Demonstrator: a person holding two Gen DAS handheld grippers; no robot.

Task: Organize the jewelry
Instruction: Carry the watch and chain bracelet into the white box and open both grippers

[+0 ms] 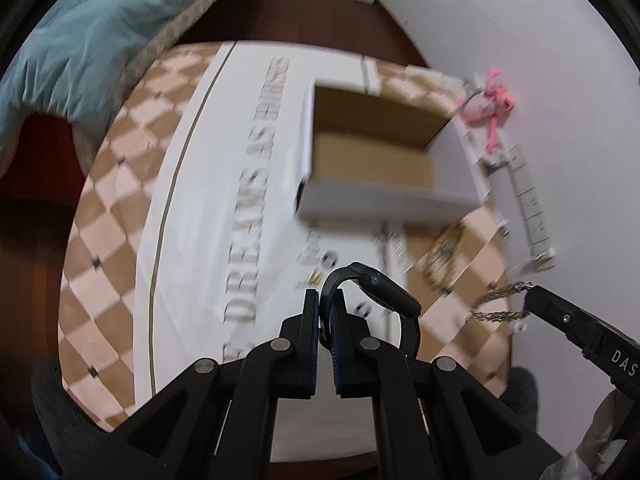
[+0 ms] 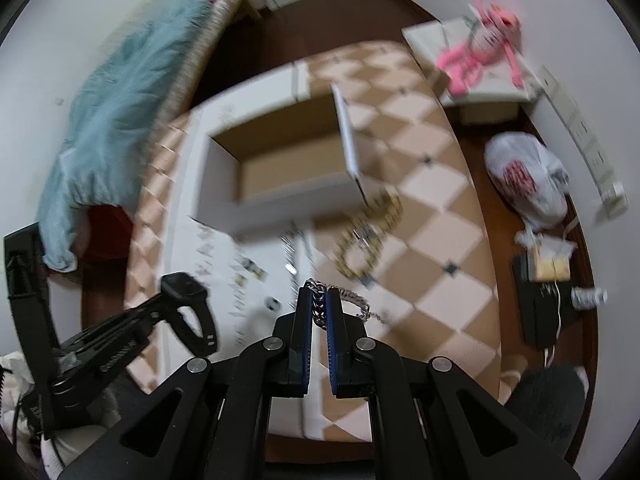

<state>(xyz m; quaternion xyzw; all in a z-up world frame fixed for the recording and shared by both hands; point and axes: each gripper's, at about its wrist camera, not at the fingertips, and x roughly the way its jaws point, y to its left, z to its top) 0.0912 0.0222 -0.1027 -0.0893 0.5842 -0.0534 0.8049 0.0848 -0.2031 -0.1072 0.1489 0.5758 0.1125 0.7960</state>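
Between the fingers of the left gripper [image 1: 325, 312] sits the strap of a black smartwatch [image 1: 390, 294], the jaws pinching it so the watch body hangs above the table. Beside it, the right gripper [image 2: 319, 308] has its jaws pressed onto a silver chain bracelet [image 2: 352, 300], which loops out to the right of the fingertips. Beyond both grippers stands an open cardboard box [image 1: 372, 152] with white outer walls, resting on the checkered tablecloth [image 1: 100, 208]. Near the box's front corner lies a gold chain [image 2: 368, 236], blurred. Small dark items lie scattered on the white lettered strip [image 1: 224, 184]; their type cannot be determined. A pink plush toy [image 2: 480, 56] lies on a white stand past the table.
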